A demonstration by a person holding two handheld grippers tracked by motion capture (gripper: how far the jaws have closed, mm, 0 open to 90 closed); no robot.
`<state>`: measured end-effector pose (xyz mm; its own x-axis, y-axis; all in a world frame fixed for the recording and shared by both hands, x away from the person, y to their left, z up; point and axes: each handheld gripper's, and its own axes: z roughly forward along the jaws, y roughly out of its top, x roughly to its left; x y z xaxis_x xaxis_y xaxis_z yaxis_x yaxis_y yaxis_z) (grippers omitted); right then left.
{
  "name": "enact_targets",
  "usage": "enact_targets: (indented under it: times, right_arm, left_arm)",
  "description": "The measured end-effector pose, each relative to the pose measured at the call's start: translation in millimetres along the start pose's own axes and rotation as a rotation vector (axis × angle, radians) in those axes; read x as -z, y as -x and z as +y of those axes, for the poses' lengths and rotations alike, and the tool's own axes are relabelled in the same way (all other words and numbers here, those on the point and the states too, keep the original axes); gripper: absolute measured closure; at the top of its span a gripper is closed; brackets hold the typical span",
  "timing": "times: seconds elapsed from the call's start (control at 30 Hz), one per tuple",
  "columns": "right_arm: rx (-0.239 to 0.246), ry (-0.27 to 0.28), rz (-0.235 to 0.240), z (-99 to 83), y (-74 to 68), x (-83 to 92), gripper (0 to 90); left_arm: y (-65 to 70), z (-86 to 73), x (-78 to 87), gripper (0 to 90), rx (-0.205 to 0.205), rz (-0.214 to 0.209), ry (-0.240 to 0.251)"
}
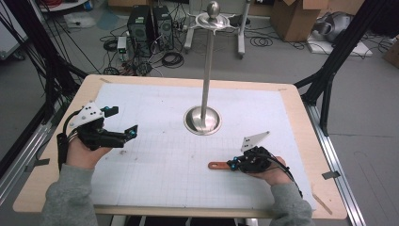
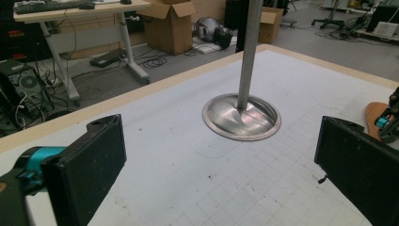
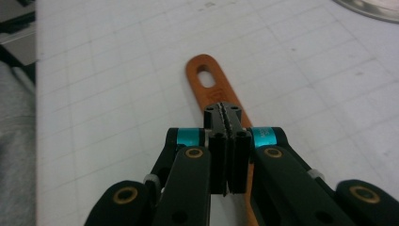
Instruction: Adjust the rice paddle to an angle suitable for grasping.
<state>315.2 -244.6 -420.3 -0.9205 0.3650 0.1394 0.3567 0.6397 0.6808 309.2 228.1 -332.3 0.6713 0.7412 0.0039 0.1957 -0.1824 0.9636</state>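
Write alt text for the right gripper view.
The right gripper, its two black jaws shut, is clamped on a flat orange handle that lies on a white gridded mat. The handle's far end has an oval hole. A steel base's rim shows at the top right corner.

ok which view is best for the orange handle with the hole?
Right gripper view: the orange handle and its slot are sharp, running under the shut right gripper. High view shows it small beside the hand; left gripper view catches an orange edge.
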Motion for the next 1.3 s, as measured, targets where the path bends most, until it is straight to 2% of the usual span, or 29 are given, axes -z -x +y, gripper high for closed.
enact_targets:
  times: [0.2,0.23,0.27,0.3,0.4,0.47,0.83,1.17,1.3]
  right_arm:
    - [0.027,-0.019,0.037,0.6,-3.3,-5.7,89.4]
    - [0.046,-0.039,0.060,0.8,-4.8,-8.5,89.4]
    - [0.046,-0.039,0.060,0.8,-4.8,-8.5,89.4]
    - [0.049,-0.061,0.085,0.7,-5.5,-12.5,89.4]
    - [0.036,-0.092,0.090,-0.6,-3.9,-17.0,89.4]
    - [0.023,-0.089,0.097,-0.9,-2.3,-17.1,89.4]
    - [-0.010,-0.089,0.056,4.5,4.3,-20.2,89.3]
    - [-0.071,-0.068,-0.023,9.6,16.4,-22.8,89.4]
    - [-0.080,-0.065,-0.044,11.2,20.1,-23.8,89.4]
  left_arm:
    - [0.7,-0.2,-0.8,3.0,0.001,0.003,-0.002]
    - [1.2,-0.4,-0.8,3.0,0.002,0.000,-0.003]
    - [1.2,-0.4,-0.8,3.0,0.002,0.000,-0.003]
    - [0.9,-0.3,-0.3,3.0,-0.003,0.002,-0.004]
    - [0.5,-0.2,0.9,3.0,-0.002,0.006,-0.001]
    - [0.6,0.0,1.9,3.0,0.004,0.007,0.001]
    - [0.6,-2.8,9.5,3.0,0.002,0.025,-0.003]
    - [-1.0,-6.8,19.7,3.0,0.008,0.049,-0.008]
    - [-1.0,-9.1,24.2,3.0,0.012,0.051,-0.008]
